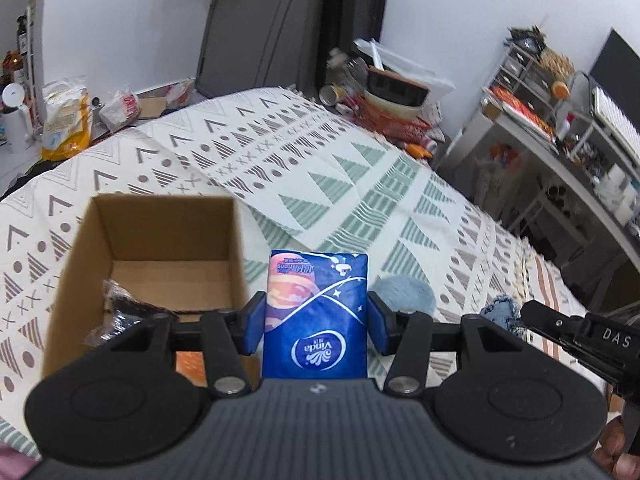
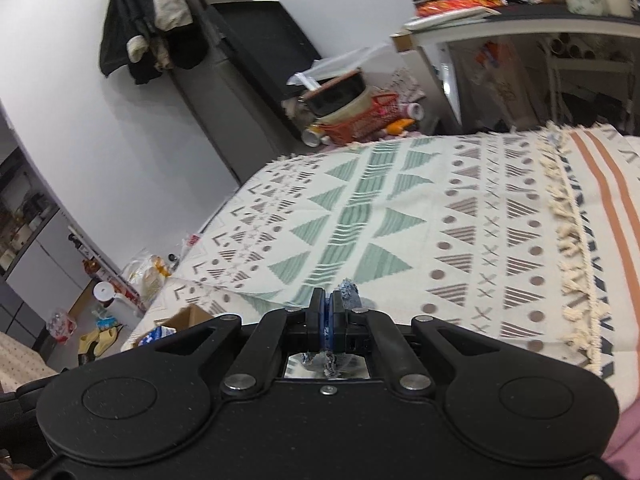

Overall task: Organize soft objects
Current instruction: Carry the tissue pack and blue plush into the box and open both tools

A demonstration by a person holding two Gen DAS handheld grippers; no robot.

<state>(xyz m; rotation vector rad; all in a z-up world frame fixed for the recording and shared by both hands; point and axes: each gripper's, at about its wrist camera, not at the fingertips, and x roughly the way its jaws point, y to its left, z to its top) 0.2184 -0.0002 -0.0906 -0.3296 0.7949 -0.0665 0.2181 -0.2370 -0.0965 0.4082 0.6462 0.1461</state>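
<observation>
In the left wrist view, my left gripper [image 1: 317, 326] is shut on a blue Vinda tissue pack [image 1: 316, 308], which stands upright between the blue pads. The pack hangs just right of an open cardboard box [image 1: 72, 280], where a dark plastic-wrapped item [image 1: 120, 308] lies. In the right wrist view, my right gripper [image 2: 328, 312] is shut on a frayed blue denim scrap [image 2: 350, 294] that pokes out past the fingertips, above the patterned blanket [image 2: 400, 220]. The same scrap [image 1: 500, 310] shows by the right gripper's tip [image 1: 532, 312] in the left wrist view.
A fluffy blue-grey piece [image 1: 404, 292] lies on the blanket behind the pack. An orange basket with bowls [image 1: 396, 120] sits past the bed's far end, and a cluttered white shelf [image 1: 560, 140] stands to the right. Bags and bottles [image 1: 64, 124] stand on the floor at the left.
</observation>
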